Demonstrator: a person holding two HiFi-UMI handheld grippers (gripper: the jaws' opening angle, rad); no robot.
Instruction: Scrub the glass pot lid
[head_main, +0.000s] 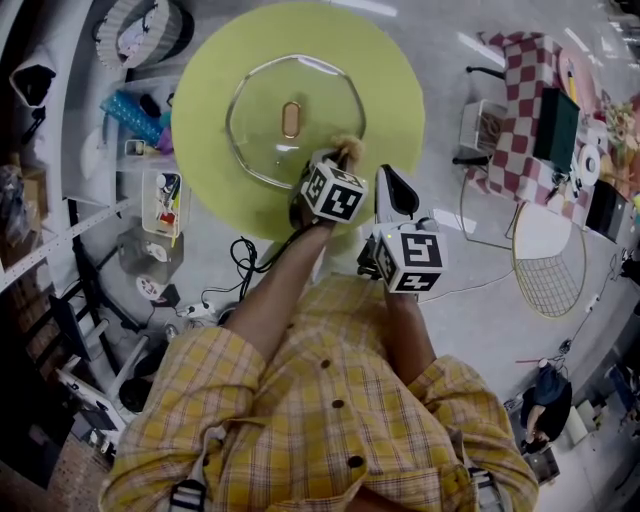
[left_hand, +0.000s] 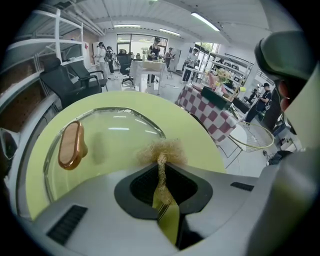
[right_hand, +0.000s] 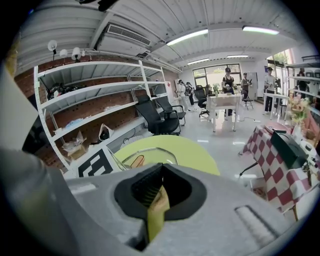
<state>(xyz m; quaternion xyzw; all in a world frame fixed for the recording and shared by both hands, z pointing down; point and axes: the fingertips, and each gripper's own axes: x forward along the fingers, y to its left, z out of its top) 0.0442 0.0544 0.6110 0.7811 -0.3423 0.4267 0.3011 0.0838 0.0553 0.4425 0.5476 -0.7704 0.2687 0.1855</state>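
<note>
As left fingers clamp the scrubber, it meets the glass lid.

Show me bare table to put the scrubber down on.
Widest bare patch: the table band between the glass lid rim and the table's right edge. Narrower strips run along the lid's far and left sides. Crowded: the near edge, where the left claw holds the scrubber at the lid's rim and the right claw hovers shut.

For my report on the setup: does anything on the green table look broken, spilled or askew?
Nothing stands out. The glass lid lies flat and whole on the green table, handle up. The left tongs pinch a golden scrubber at its rim; no spill shows.
</note>
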